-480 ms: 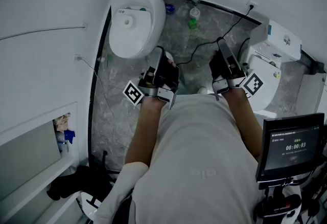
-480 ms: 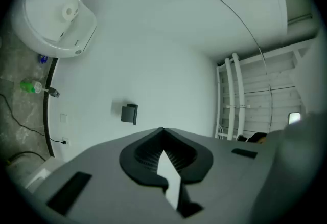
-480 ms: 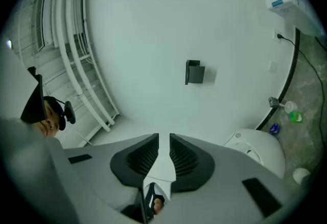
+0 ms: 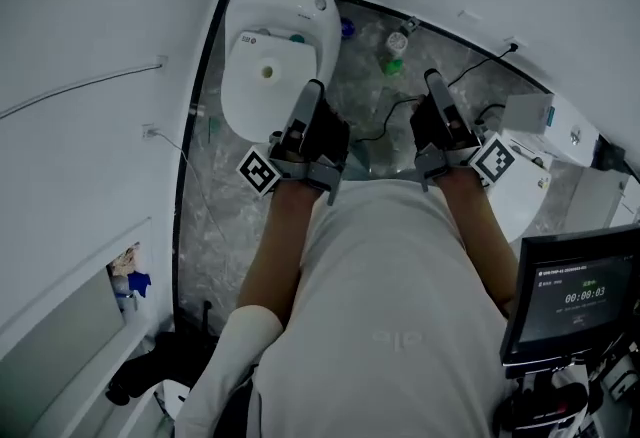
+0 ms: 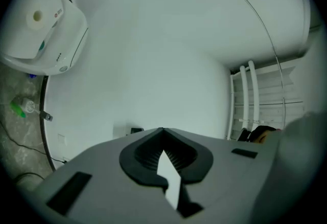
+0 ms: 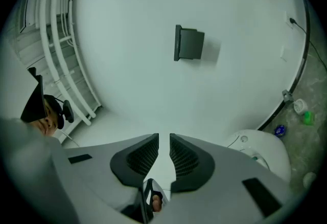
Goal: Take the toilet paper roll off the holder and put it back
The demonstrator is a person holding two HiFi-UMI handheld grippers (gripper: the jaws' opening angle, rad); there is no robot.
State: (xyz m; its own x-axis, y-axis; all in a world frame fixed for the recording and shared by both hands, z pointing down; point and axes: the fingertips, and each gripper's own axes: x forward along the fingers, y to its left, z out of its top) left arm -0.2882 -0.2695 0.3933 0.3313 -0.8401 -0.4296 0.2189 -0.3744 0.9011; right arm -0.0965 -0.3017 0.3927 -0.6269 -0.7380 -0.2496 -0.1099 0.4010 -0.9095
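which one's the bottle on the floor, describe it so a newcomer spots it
Find the white toilet at the top of the head view, against the wall. On the grey floor right of it in that view sit two small things. The bottle is the one farther from the toilet, clear with a green end; the blue thing beside it is smaller.

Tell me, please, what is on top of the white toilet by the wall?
On the toilet stands what looks like a toilet paper roll, beside a green mark. The left gripper covers part of the toilet's edge, so anything there is hidden.
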